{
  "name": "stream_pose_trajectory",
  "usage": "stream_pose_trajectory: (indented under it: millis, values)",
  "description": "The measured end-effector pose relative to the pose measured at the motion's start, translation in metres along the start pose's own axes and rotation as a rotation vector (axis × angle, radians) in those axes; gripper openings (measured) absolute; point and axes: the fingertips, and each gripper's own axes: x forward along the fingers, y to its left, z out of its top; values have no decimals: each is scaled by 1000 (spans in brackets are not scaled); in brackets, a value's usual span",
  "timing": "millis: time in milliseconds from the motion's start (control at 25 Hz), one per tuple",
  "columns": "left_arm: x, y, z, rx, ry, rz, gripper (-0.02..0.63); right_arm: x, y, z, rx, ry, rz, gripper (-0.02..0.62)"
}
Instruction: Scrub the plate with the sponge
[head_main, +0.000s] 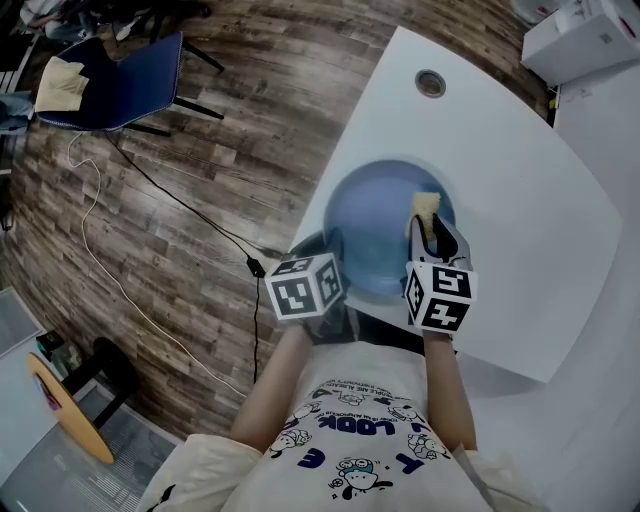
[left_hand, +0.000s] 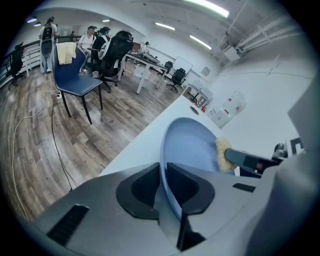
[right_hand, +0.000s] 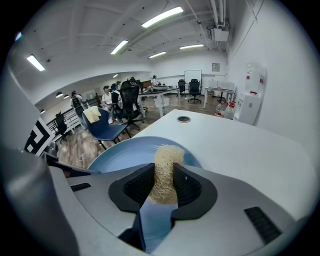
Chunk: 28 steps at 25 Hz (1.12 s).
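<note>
L gripper (left_hand: 163, 186) clamps plate (left_hand: 192, 145) rim; R gripper (right_hand: 162, 187) clamps sponge (right_hand: 165, 167) over plate. White table (head_main: 520, 200); chair (head_main: 125, 85), cable (head_main: 190, 210) on floor (head_main: 260, 110).

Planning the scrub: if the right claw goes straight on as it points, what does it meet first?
Likely the round blue plate: the tan fibrous sponge in the right claw would touch its face first.

Wood floor (head_main: 215, 120), blue chair (head_main: 125, 85)
</note>
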Motion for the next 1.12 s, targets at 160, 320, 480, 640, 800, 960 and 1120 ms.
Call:
stream_pose_trajectory:
  millis: [160,320,480,640,800,960,1120]
  values:
    - [1,1,-1,-2,24,-3,54,1,-1,-2,2,4,-6,118]
    - [1,3,-2,-83,38,-15,43,1,0,-2,4,2,-5,118]
    - [0,1,-6,-156,33,-67,34,-2,-1,-2,7,-1,-6,118]
    - [-1,-7,-10,-223,39,-137,23,-3,-5,-1,15,2,-14,118]
    - [-2,-7,-14,-253,28,-161,23,-5,-5,-2,37,-4,-15,118]
    - [-3,-11,-16,-268,14,-190,23,-9,-6,-1,35,-12,-22,118]
    - [-8,-18,-12,-304,-3,-225,25,-15,-11,3,59,-16,-46,118]
